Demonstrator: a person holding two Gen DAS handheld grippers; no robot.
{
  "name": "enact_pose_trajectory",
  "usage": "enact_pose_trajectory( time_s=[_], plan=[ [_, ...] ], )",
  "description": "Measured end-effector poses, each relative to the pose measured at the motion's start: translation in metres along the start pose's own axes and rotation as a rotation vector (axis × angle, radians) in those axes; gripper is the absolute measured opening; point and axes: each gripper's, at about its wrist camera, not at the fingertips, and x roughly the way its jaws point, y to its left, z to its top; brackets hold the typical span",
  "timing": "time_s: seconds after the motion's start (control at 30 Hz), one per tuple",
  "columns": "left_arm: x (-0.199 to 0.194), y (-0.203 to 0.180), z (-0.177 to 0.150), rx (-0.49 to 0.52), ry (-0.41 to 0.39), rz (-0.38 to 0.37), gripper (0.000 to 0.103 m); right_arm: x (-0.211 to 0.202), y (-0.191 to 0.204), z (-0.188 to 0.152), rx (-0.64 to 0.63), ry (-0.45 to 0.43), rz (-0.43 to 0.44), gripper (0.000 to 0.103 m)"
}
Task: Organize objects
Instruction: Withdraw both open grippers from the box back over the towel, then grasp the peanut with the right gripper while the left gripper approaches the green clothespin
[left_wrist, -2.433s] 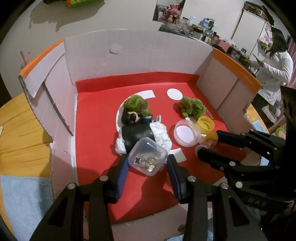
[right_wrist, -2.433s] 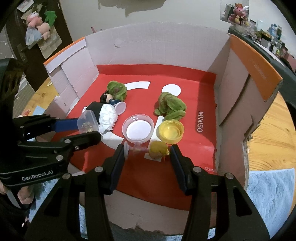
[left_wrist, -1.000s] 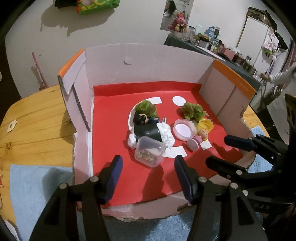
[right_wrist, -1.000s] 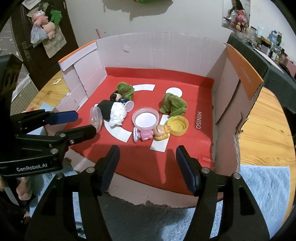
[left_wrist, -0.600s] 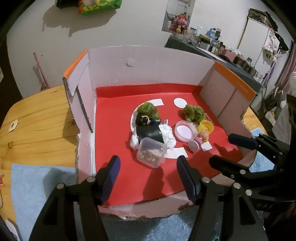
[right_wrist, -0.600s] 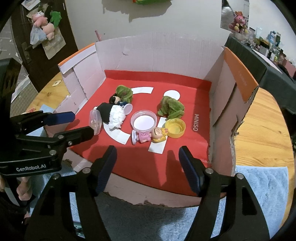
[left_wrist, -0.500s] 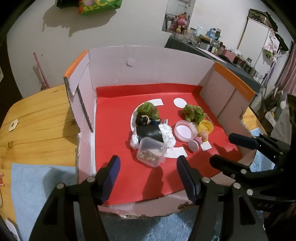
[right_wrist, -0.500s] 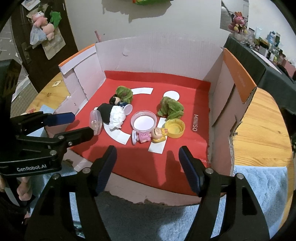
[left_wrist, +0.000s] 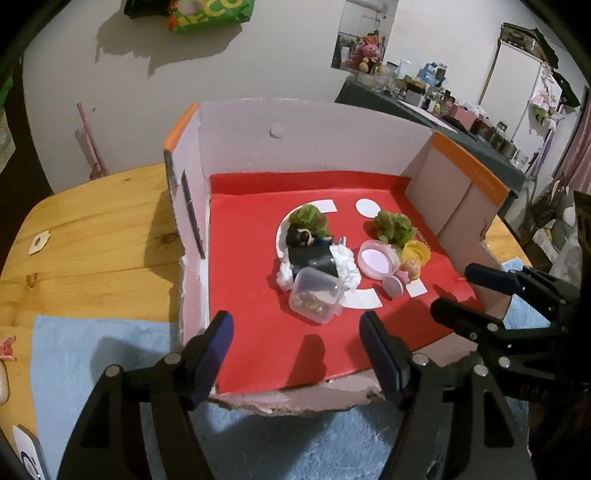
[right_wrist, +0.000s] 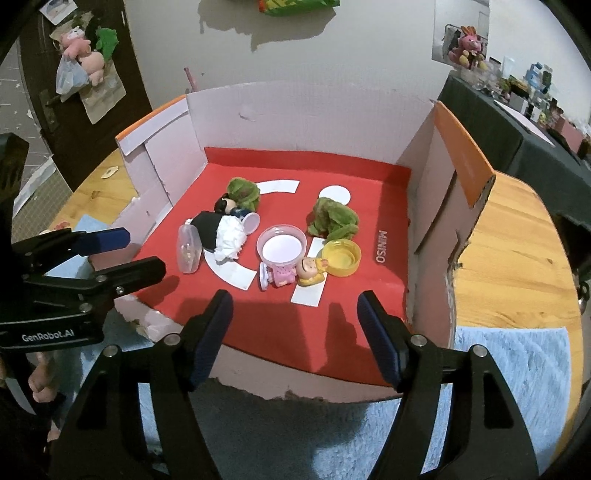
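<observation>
We see a big cardboard box (left_wrist: 314, 140) with a red floor sitting on a wooden table (left_wrist: 92, 236). A blue cloth (left_wrist: 92, 350) lies on the table under the near edge of the box.

Our left gripper (left_wrist: 295, 339) hangs over the near edge of the box. Its two fingers are spread wide apart and nothing is between them. Our right gripper (right_wrist: 295, 317) hangs over the near edge too, a bit to the right. Its fingers are also spread wide with nothing in them.

All the small things lie in the middle of the red floor. A little clear tub (left_wrist: 316, 295) with brown bits inside lies tipped on its side, closest to the left gripper. Right behind it, touching it, is a doll in black and white (left_wrist: 317, 258), lying down. A green fuzzy toy (left_wrist: 308, 219) sits at the doll's head. A second green fuzzy toy (right_wrist: 332, 218) sits more to the right.

In front of that second green toy is a round clear cup (right_wrist: 282, 247) with a pink rim. Just beside the cup is a yellow cap (right_wrist: 341, 256), open side up. A tiny doll in pink with yellow hair (right_wrist: 291, 273) lies on its side in front of the cup and the cap, touching them both.

White paper shapes (right_wrist: 232, 275) are stuck flat on the red floor under the toys. We can read the word MINISO on the red floor near the right wall.
</observation>
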Motion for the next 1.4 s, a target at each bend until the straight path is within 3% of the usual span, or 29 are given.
enact_pose_trajectory(
  time_s=[0.4,0.77,1.4],
  plan=[
    [-0.034,-0.015,-0.032,0.06,-0.032,-0.027,0.078,-0.03,0.006,-0.014,0.006,-0.055,-0.022,0.069],
    [-0.066,-0.034,-0.066,0.107,-0.06,-0.065,0.078,-0.081,0.024,-0.052,-0.006,-0.128,-0.036,0.072],
    [-0.076,-0.036,-0.115,0.101,-0.051,-0.079,0.078,-0.093,0.063,-0.133,-0.076,-0.081,0.021,0.074]
  ],
)
